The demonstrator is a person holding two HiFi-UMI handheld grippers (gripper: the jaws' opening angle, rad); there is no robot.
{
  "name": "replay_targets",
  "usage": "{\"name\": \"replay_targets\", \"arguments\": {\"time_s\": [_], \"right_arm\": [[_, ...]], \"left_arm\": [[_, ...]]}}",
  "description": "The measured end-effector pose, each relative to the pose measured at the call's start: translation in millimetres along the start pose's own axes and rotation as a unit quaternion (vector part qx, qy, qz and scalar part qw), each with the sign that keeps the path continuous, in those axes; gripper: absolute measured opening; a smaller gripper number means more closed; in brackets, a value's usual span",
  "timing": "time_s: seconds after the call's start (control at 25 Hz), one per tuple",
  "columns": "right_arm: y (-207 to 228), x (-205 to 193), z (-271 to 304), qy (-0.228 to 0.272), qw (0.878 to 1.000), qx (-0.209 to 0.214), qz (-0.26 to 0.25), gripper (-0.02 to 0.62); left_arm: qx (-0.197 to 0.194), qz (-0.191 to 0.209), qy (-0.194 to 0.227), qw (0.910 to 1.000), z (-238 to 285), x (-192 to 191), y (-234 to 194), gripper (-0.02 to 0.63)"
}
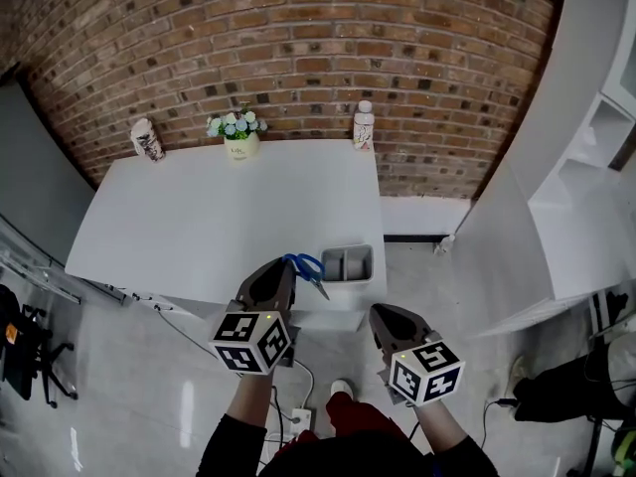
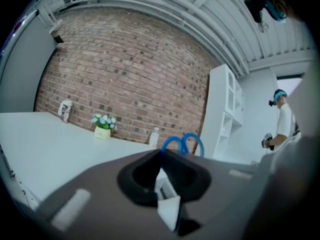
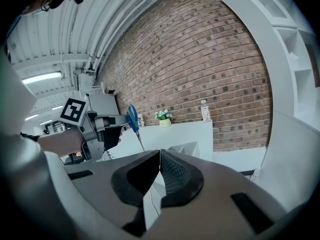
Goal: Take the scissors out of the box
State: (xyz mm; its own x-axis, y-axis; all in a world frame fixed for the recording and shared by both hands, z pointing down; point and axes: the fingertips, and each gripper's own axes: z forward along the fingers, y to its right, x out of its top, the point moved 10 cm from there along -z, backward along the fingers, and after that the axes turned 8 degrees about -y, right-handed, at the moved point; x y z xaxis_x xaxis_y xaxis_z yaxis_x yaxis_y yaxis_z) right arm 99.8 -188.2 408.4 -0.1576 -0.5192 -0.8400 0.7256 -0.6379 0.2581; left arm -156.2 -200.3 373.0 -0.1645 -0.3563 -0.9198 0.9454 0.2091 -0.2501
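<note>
Left gripper (image 1: 284, 264) clamps blue-looped scissors (image 1: 306, 265) beside rectangular grey box (image 1: 348, 249).

Brick wall (image 1: 298, 58), white table (image 1: 219, 227), shelves (image 1: 596, 167) suggest office.

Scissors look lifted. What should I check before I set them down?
1. Left gripper closed on scissors: ok.
2. Scissors clear of box: ok, they hang in the air beside it.
3. Right gripper free: ok, jaws together, nothing between them.
4. Bare table to set them on: ok, open surface to the left of the box.
5. Firmness of the grip: cannot tell.
</note>
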Motion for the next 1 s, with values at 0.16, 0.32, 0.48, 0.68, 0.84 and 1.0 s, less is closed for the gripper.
{"name": "replay_targets", "arguments": {"time_s": [0.16,0.32,0.48,0.68,0.84,1.0], "right_arm": [[-14,-3,-1,0.001,1.000,0.009,-0.008,0.008],[-29,-5,-2,0.001,1.000,0.017,-0.016,0.008],[-43,-8,-4,-0.001,1.000,0.023,-0.021,0.008],[-59,-13,-5,-0.002,0.999,0.031,-0.026,0.008],[-71,-18,-7,-0.002,0.999,0.035,-0.031,0.009],[-81,-23,-10,-0.004,0.999,0.038,-0.036,0.009]], "left_arm": [[0.008,-0.010,0.003,0.9999,-21,-6,-6,0.021],[0.016,-0.017,0.002,0.9997,-42,-13,-13,0.021],[0.024,-0.024,-0.001,0.9994,-62,-20,-19,0.021],[0.034,-0.028,-0.004,0.9990,-85,-29,-25,0.021],[0.039,-0.034,-0.008,0.9986,-101,-39,-28,0.021],[0.042,-0.040,-0.013,0.9982,-114,-47,-29,0.021]]}}
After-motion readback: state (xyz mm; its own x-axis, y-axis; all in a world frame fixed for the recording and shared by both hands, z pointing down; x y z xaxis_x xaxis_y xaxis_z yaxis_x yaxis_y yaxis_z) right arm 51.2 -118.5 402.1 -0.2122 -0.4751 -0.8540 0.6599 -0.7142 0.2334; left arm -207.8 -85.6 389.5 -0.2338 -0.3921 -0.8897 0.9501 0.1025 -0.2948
